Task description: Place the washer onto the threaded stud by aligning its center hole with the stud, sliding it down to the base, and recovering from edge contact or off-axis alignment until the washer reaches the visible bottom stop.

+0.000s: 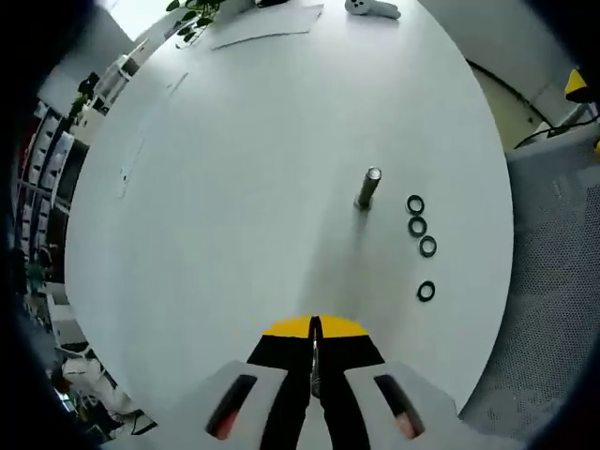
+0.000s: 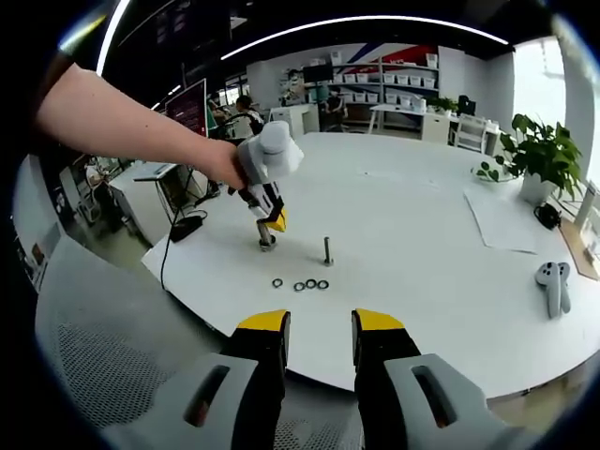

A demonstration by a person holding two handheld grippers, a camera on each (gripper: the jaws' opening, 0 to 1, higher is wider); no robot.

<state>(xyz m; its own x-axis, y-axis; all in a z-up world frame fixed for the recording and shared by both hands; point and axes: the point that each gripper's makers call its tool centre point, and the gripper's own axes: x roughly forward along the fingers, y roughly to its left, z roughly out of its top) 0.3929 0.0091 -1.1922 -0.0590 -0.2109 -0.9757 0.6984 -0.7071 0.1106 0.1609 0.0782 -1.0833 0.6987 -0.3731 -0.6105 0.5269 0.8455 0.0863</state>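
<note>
The right gripper hangs off the table's edge, jaws parted and empty. Nearer the stud, four washers lie in a row on the table just beside it. The left gripper, jaws pressed together holding nothing visible, hovers beside the stud. No washer is on the stud; everything remains to do.

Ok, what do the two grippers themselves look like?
The left gripper has black jaws with yellow tips on a light grey body with red-brown side slots. The right gripper has the same colours. The arm carrying the left gripper is bare, no sleeve.
</note>
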